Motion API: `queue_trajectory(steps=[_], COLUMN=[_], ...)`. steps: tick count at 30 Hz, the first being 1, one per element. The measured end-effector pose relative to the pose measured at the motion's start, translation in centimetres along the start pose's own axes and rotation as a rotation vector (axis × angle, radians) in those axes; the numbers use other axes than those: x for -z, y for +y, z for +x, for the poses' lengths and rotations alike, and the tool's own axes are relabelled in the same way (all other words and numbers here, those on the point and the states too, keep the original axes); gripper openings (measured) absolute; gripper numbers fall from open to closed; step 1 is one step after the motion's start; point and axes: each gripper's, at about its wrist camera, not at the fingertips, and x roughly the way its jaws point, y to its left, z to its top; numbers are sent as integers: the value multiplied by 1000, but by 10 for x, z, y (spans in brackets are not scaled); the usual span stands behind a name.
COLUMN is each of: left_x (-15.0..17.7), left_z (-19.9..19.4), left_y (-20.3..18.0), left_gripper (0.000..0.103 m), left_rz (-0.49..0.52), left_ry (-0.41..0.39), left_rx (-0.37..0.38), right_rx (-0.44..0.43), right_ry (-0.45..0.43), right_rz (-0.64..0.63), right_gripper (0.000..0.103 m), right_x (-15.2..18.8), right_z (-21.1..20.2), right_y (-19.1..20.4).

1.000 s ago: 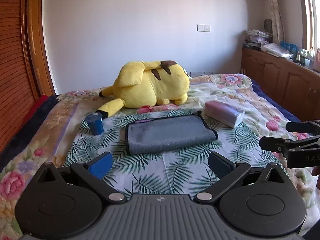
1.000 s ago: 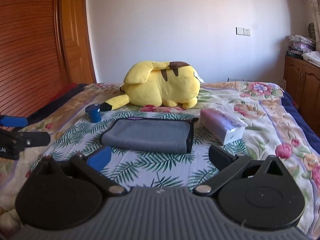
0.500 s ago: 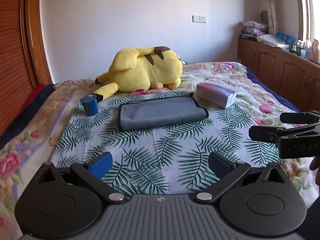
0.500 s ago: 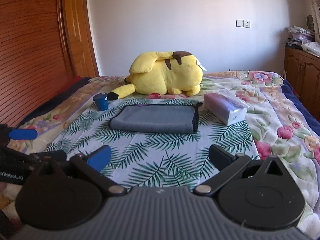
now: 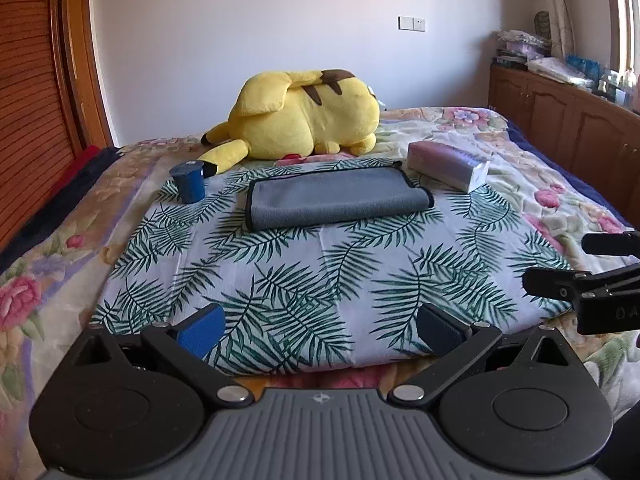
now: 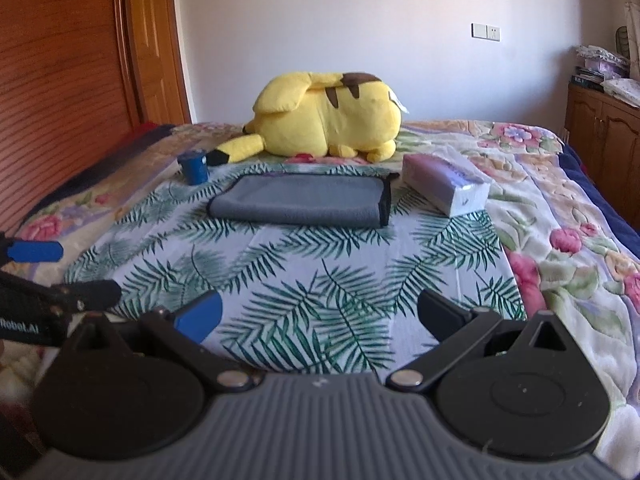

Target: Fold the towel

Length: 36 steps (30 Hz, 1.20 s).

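Note:
A grey towel with black trim [image 5: 336,199] lies folded flat on the palm-leaf cloth [image 5: 288,280] on the bed; it also shows in the right wrist view [image 6: 298,200]. My left gripper [image 5: 320,326] is open and empty, low over the near edge of the cloth, well short of the towel. My right gripper [image 6: 320,316] is open and empty at the same distance. Each gripper shows at the edge of the other's view: the right gripper [image 5: 592,268] and the left gripper [image 6: 60,272].
A yellow plush toy [image 5: 304,116] lies behind the towel. A small blue cup [image 5: 191,182] stands left of the towel and a tissue pack [image 5: 448,164] lies to its right. Wooden cabinets [image 5: 568,116] run along the right, a wooden door [image 6: 60,80] on the left.
Both grippers have pulled back from the towel toward the near edge of the bed; the towel looks smaller and farther. The towel has not moved. Both stay open.

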Motion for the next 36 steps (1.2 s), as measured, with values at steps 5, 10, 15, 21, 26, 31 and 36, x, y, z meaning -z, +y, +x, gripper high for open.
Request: queue_trajectory(steps=[5, 10, 15, 21, 26, 31, 36], left_x=[7, 10, 8, 3, 0, -3, -6], left_z=[8, 12, 6, -7, -13, -17, -22], left_y=[1, 7, 10, 13, 14, 12, 12], left_gripper=[103, 103, 103, 103, 103, 103, 103], left_rz=[-3, -38, -43, -51, -44, -32, -27], left_ry=[2, -13, -59, -121, -151, -175, -196], left_rx=[-3, -2, -21, -37, -49, -49, -53], right_rx=[11, 12, 9, 8, 9, 11, 10], right_ry=[26, 9, -29, -55, -73, -90, -107], right_rz=[13, 28, 37, 39, 47, 39, 31], right_gripper=[103, 103, 103, 103, 103, 103, 103], right_x=[7, 8, 7, 5, 4, 4, 3], right_z=[8, 9, 5, 2, -1, -4, -6], right_y=[-5, -7, -9, -10, -11, -10, -9])
